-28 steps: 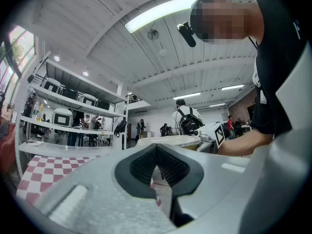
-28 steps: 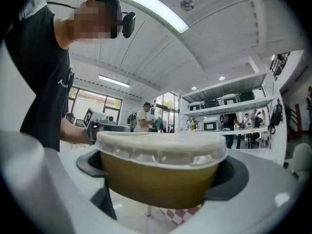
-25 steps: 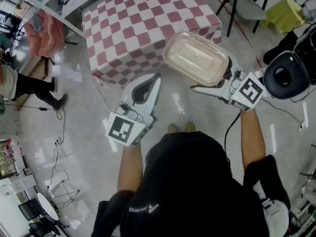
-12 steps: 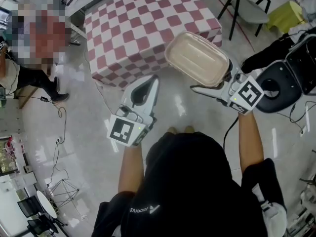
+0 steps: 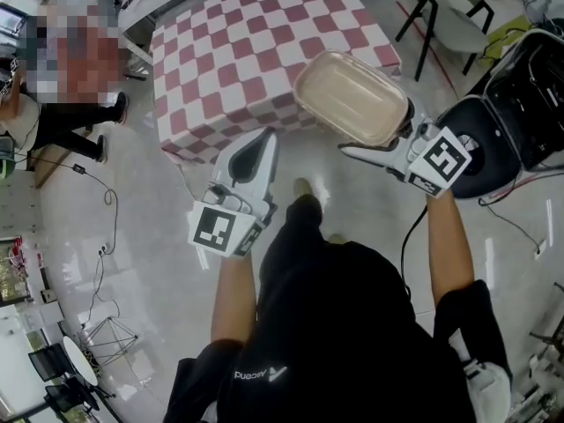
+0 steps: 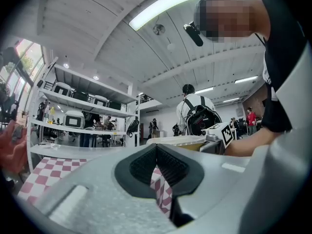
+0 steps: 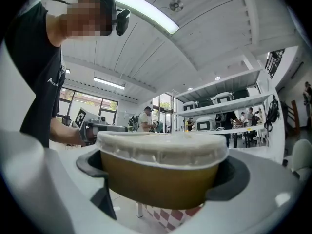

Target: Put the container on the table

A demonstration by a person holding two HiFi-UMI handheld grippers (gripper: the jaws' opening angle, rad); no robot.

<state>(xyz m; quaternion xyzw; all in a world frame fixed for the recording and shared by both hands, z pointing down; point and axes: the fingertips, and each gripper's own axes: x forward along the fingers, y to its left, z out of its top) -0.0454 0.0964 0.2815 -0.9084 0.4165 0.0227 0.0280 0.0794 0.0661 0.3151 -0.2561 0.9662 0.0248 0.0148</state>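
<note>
A tan rectangular container (image 5: 351, 95) with a clear lid hangs in the air just off the near right corner of the table (image 5: 256, 42), which wears a red-and-white checked cloth. My right gripper (image 5: 389, 137) is shut on the container's near end. In the right gripper view the container (image 7: 161, 172) fills the space between the jaws, with checked cloth (image 7: 168, 217) below it. My left gripper (image 5: 252, 151) is shut on nothing and hovers over the floor near the table's front edge. Its own view shows pads (image 6: 168, 165) pressed together, the container (image 6: 178, 140) beyond and the table (image 6: 44, 172) at left.
A dark-legged chair (image 5: 449, 11) stands right of the table. A black case (image 5: 520, 104) sits on the floor at far right. A person (image 5: 62, 122) stands at the left, with cables (image 5: 106, 210) and a tripod (image 5: 106, 337) on the glossy floor.
I have stepped forward: a foot now reaches toward the table. Both grippers and the held container have moved slightly nearer the table's edge. The right gripper's hold is unchanged.
</note>
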